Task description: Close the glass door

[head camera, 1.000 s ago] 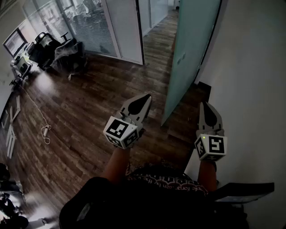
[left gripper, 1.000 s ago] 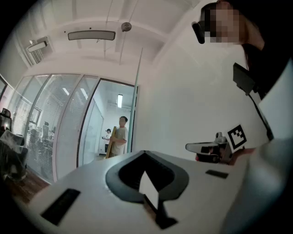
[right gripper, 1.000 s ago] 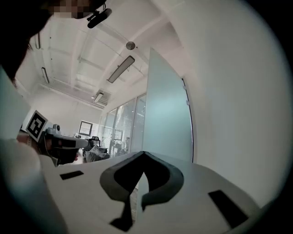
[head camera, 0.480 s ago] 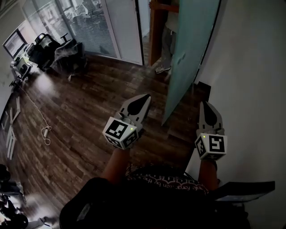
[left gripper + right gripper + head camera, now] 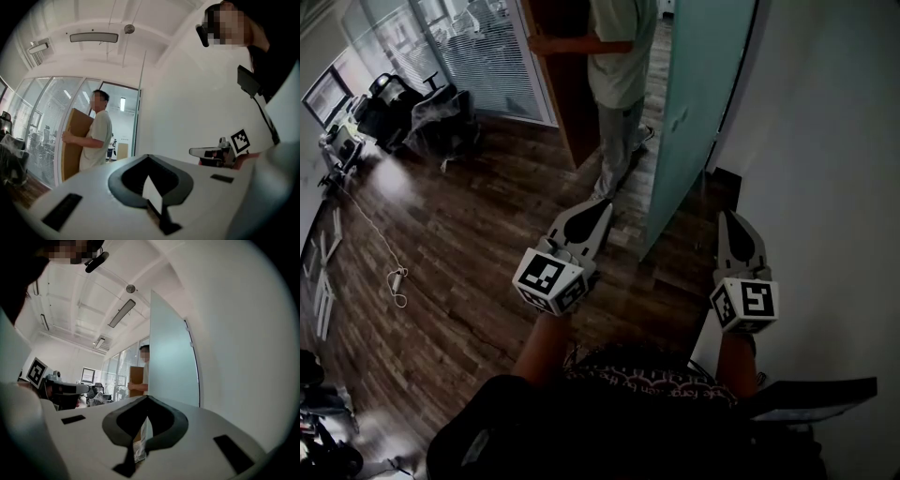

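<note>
Held left gripper (image 5: 606, 203) and right gripper (image 5: 731, 218) level, jaws together, nothing clamped. Saw glass door (image 5: 698, 112) standing open ahead between them, along the right wall (image 5: 825, 141); person (image 5: 619, 75) carrying cardboard box (image 5: 567, 89) just beside its edge.

We see door (image 5: 698, 103) frosted pale teal, floor (image 5: 469, 234) dk-brown wood planks, wall (image 5: 825, 187) white, box (image 5: 570, 94) brown, shirt (image 5: 619, 47) pale green, left gripper (image 5: 604, 203) white w/ black-square markers.
</note>
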`<state>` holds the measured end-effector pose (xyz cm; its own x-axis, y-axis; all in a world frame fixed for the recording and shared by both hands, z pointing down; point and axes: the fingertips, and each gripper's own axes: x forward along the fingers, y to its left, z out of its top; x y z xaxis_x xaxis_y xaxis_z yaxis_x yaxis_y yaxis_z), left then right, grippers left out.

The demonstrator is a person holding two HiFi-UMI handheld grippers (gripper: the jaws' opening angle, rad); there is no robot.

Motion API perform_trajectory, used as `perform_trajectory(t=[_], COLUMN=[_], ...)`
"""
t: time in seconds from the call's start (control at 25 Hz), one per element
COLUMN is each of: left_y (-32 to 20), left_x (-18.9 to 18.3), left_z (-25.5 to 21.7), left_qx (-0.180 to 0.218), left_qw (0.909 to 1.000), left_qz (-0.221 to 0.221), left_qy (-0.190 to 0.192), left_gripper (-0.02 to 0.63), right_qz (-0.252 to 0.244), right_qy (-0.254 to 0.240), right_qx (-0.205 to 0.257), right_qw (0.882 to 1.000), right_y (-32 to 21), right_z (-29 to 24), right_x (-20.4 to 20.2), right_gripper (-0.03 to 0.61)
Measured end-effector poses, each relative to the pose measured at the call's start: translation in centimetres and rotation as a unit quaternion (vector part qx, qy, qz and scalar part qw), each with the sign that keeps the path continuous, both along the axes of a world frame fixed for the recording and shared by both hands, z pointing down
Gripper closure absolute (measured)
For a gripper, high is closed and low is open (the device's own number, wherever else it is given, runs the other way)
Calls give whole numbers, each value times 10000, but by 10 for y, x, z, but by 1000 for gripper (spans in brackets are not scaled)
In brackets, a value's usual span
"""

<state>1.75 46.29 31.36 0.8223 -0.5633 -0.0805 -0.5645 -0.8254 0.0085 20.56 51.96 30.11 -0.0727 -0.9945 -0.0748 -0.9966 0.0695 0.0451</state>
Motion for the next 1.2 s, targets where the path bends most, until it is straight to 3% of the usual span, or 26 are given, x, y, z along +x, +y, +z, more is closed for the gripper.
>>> perform_trajectory(t=[0.8, 1.2], left_y=[-20, -43], left_x=[-37, -31], left_z=[3, 13], left_qx=[-20, -128], left_qw=[10000, 9999], left_qz=[-38, -28], left_qy=[51, 89], left_gripper=[623, 623], right_qz=[-110, -89], right_qy=[46, 68], right_qx=[-120, -202], right_qw=[9999, 9997], right_y=[-27, -49], right_z=[5, 14], right_x=[-32, -26], right_gripper=[575, 575])
